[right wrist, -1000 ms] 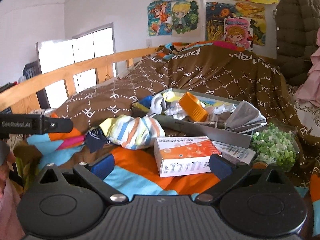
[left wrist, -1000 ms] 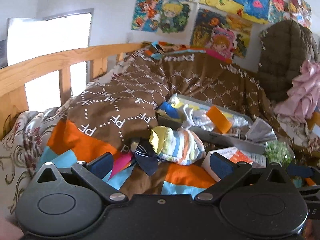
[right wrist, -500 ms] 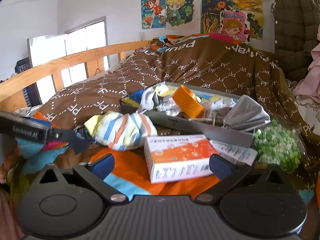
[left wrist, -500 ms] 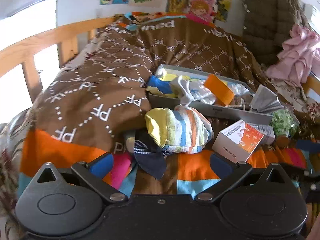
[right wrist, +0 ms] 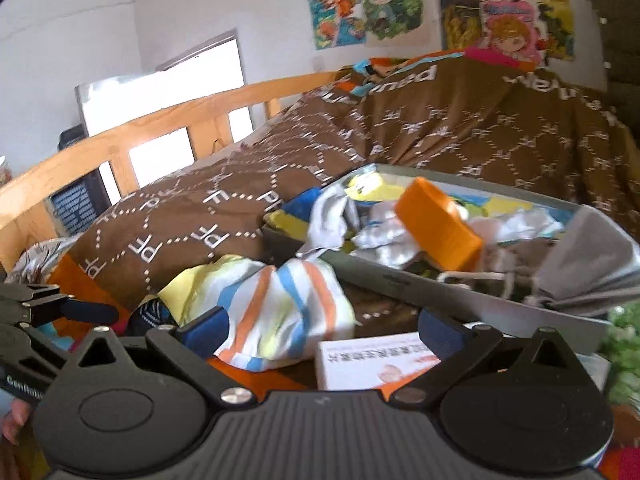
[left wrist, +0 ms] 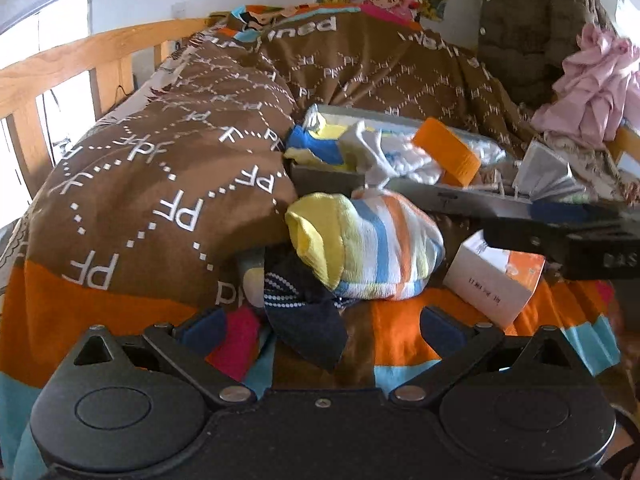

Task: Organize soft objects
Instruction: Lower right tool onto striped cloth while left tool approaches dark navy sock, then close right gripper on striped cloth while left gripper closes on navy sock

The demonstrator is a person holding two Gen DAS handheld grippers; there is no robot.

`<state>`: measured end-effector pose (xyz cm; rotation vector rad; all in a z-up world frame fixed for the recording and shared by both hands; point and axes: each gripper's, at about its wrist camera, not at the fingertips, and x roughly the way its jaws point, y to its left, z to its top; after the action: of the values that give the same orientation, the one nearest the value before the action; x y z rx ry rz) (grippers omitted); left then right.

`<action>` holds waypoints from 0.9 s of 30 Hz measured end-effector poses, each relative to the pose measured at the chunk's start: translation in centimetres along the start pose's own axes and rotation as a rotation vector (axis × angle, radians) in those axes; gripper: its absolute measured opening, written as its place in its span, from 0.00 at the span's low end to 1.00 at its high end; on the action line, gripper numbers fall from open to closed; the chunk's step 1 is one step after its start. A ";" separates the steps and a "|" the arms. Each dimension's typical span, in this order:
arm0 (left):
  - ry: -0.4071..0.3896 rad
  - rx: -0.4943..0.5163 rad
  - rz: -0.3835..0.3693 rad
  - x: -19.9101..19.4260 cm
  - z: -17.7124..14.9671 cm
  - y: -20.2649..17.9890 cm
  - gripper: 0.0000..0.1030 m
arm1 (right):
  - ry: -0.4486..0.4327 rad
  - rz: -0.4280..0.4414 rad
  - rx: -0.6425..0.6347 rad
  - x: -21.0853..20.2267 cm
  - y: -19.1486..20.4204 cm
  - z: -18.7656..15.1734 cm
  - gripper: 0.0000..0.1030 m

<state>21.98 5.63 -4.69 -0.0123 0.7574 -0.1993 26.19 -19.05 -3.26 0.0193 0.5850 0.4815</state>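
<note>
We hold our left gripper (left wrist: 320, 326) wide apart over the dark sock (left wrist: 308, 320). Our right gripper (right wrist: 322, 326) is wide apart by the stripy sock (right wrist: 272, 312), which lies on the bed (left wrist: 400, 340) beside the grey box (left wrist: 332, 174).

A bedroom in a home, and a child's by the look of it. A bed with a wooden rail (left wrist: 92, 54) is covered by a brown quilt (left wrist: 192, 168) patterned with "PF" letters. Cartoon pictures (right wrist: 366, 4) are stuck on the white wall above it. A padded coat (left wrist: 532, 28) hangs at the far end beside pink clothes (left wrist: 588, 84), and a window (right wrist: 168, 92) lets in daylight.
</note>
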 end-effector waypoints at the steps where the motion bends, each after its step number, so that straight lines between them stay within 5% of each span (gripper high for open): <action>1: 0.009 0.009 0.001 0.2 0.0 -0.1 0.99 | 0.006 0.012 -0.011 0.5 0.2 0.1 1.00; 11: -0.008 0.080 0.019 0.6 0.0 -0.7 0.98 | 0.069 0.080 -0.114 5.2 2.3 1.1 1.00; 27: 0.006 0.116 0.010 2.0 -0.3 -0.5 0.76 | 0.169 0.138 -0.122 8.2 3.1 1.5 1.00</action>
<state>23.12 4.77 -6.19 0.1020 0.7511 -0.2336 31.60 -12.49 -5.80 -0.0983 0.7223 0.6560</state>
